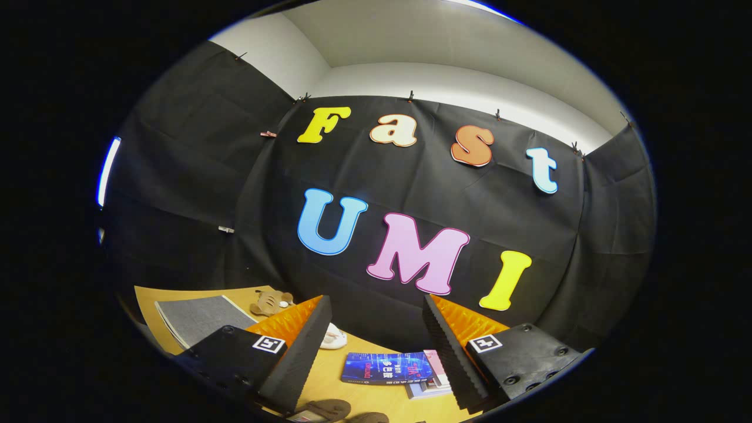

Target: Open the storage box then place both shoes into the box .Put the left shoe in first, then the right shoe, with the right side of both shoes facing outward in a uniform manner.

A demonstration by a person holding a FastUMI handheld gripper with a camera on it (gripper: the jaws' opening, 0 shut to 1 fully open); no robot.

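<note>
Now the gripper [376, 329] is standing open and empty above the table [376, 395], with books [390, 368] lying between its fingers.

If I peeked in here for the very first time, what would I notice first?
Probably the gripper, its jaws open wide with nothing held. Between them on the wooden table lies a blue book on a small stack. Left of that sit a white shoe and a brown plush toy, with a grey mat further left.
</note>
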